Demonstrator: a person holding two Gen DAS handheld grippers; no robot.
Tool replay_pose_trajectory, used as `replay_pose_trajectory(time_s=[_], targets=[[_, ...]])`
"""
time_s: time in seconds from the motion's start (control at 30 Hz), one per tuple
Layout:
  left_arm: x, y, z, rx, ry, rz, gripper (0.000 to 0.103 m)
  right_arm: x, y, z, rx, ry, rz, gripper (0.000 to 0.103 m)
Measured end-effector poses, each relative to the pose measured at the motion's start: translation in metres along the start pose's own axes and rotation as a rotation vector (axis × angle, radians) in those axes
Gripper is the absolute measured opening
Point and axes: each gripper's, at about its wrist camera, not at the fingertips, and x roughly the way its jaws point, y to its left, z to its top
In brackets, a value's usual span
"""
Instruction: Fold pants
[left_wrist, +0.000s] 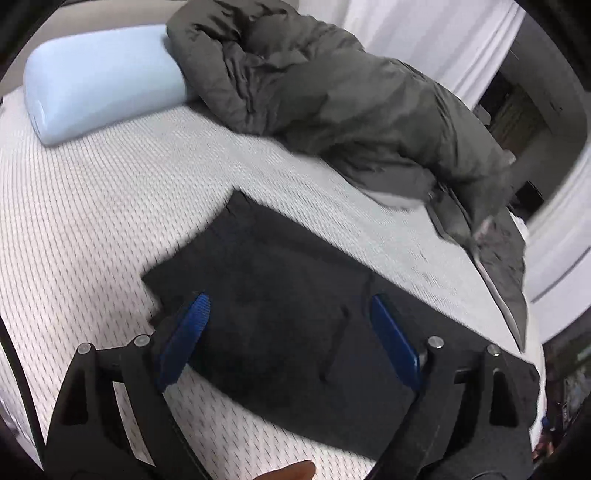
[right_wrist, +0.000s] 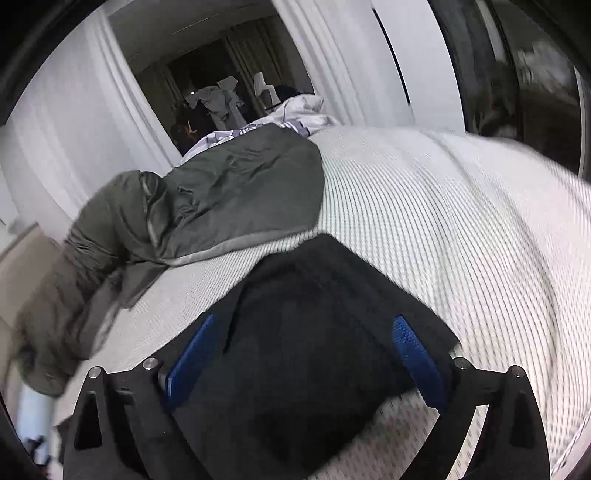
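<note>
The black pants (left_wrist: 295, 295) lie folded and flat on the bed (left_wrist: 92, 221), filling the lower middle of the left wrist view and running off toward its lower right. In the right wrist view the same dark cloth (right_wrist: 314, 332) sits in the lower centre of the frame, one edge pointing up toward the middle.

The left hand-held gripper (left_wrist: 290, 332) hangs over the pants with its blue pads (left_wrist: 188, 332) standing wide apart; nothing is pinched between them, and the cloth lies below the gap. The right hand-held gripper (right_wrist: 308, 354) is likewise spread wide above the pants, its blue pads (right_wrist: 417, 358) apart and not pressing on the fabric. A fingertip (left_wrist: 291, 470) shows at the bottom edge of the left wrist view.

The bed carries a white, ribbed mattress cover. A rumpled dark grey quilt (left_wrist: 351, 103) lies across the upper middle and right of the left wrist view, well apart from the pants, and partly covers a pale blue pillow (left_wrist: 99, 77) at the upper left. In the right wrist view the quilt (right_wrist: 221, 199) fills the left middle, with white bedding (right_wrist: 295, 110) behind it. Both views are blurred.
</note>
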Motion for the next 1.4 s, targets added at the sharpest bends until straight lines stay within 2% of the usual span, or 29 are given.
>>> replay_pose_trajectory(time_s=[0.1,0.23,0.3,0.4,0.5,0.57,0.63,0.7,0.73,0.77,0.8,0.83,0.87,0.9,0.93,1.0,1.07,1.1,1.17,1.2,1.27,1.3,1.33,1.4], targets=[[-0.01,-0.018,-0.022,0.018,0.021,-0.062,0.076,-0.019,-0.035,-0.021,0.097,0.044,0.082,0.097],[-0.014,-0.044,-0.06,0.056,0.015,-0.121,0.076,-0.006,-0.074,-0.043,0.19,0.18,0.182,0.096],[-0.006,-0.056,-0.078,0.085,0.035,-0.131,0.077,0.005,-0.084,-0.044,0.208,0.218,0.228,0.095],[0.007,-0.074,-0.094,0.144,0.068,-0.105,0.076,0.025,-0.097,-0.043,0.258,0.245,0.273,0.093],[0.016,-0.085,-0.1,0.141,0.066,-0.087,0.076,0.045,-0.109,-0.036,0.338,0.223,0.294,0.072],[0.024,-0.092,-0.103,0.172,0.062,-0.031,0.076,0.048,-0.109,-0.032,0.336,0.192,0.273,0.031],[0.036,-0.095,-0.106,0.205,0.071,0.038,0.076,0.041,-0.106,-0.026,0.314,0.146,0.252,0.027],[0.047,-0.092,-0.104,0.222,0.09,0.1,0.071,0.029,-0.096,-0.017,0.273,0.089,0.271,0.027],[0.05,-0.089,-0.105,0.226,0.1,0.119,0.07,0.019,-0.091,-0.012,0.251,0.053,0.29,0.034],[0.052,-0.087,-0.104,0.226,0.103,0.124,0.07,0.016,-0.091,-0.01,0.251,0.038,0.292,0.061],[0.052,-0.086,-0.104,0.22,0.103,0.123,0.07,0.014,-0.092,-0.008,0.258,0.028,0.266,0.077],[0.047,-0.083,-0.108,0.215,0.1,0.117,0.07,0.012,-0.098,-0.01,0.275,0.013,0.224,0.087],[0.047,-0.083,-0.107,0.213,0.098,0.113,0.07,0.009,-0.106,-0.013,0.299,-0.007,0.195,0.086],[0.047,-0.081,-0.108,0.213,0.097,0.112,0.07,0.008,-0.115,-0.016,0.332,-0.002,0.165,0.083],[0.047,-0.081,-0.108,0.215,0.098,0.113,0.07,0.009,-0.125,-0.018,0.373,0.021,0.152,0.074],[0.046,-0.081,-0.109,0.219,0.097,0.113,0.07,0.005,-0.142,-0.022,0.432,0.044,0.167,0.07],[0.049,-0.075,-0.104,0.22,0.098,0.112,0.07,-0.001,-0.155,-0.02,0.436,0.055,0.151,0.063],[0.049,-0.075,-0.104,0.219,0.098,0.113,0.07,0.0,-0.159,-0.021,0.44,0.06,0.146,0.063],[0.049,-0.075,-0.104,0.222,0.098,0.114,0.07,0.007,-0.163,-0.024,0.461,0.095,0.19,0.062],[0.049,-0.075,-0.104,0.223,0.097,0.115,0.07,0.013,-0.164,-0.025,0.468,0.128,0.223,0.057],[0.048,-0.075,-0.104,0.22,0.098,0.112,0.07,0.022,-0.157,-0.027,0.443,0.155,0.252,0.026],[0.048,-0.075,-0.105,0.22,0.098,0.111,0.07,0.018,-0.151,-0.025,0.398,0.133,0.22,0.018],[0.049,-0.074,-0.103,0.217,0.098,0.11,0.07,0.01,-0.148,-0.023,0.367,0.099,0.206,0.013],[0.048,-0.071,-0.101,0.212,0.095,0.112,0.07,0.0,-0.139,-0.016,0.352,0.042,0.21,0.012]])
